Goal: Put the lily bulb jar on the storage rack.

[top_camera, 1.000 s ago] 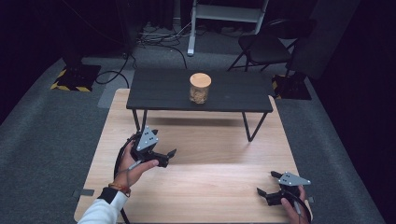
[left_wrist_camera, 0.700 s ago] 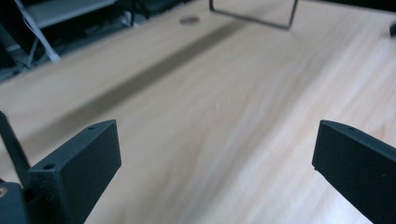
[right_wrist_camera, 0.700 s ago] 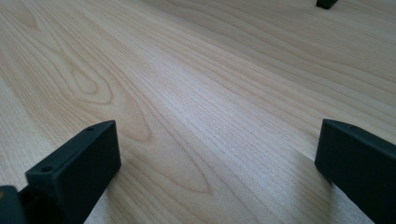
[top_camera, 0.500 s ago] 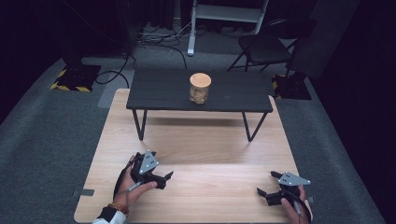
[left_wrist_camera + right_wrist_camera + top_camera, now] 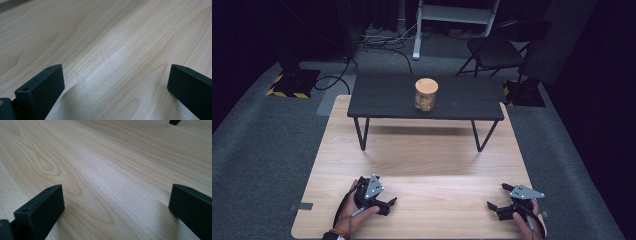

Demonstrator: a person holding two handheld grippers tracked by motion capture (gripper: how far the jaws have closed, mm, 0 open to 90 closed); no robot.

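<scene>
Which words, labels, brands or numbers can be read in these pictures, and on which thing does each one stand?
None can be read.
Jar on the black table: no label shows.
Left gripper and right gripper: grey plates and black fingers are blank.
Wooden board: bare grain.
Yellow-black striped base on the floor: stripes, no text.
</scene>
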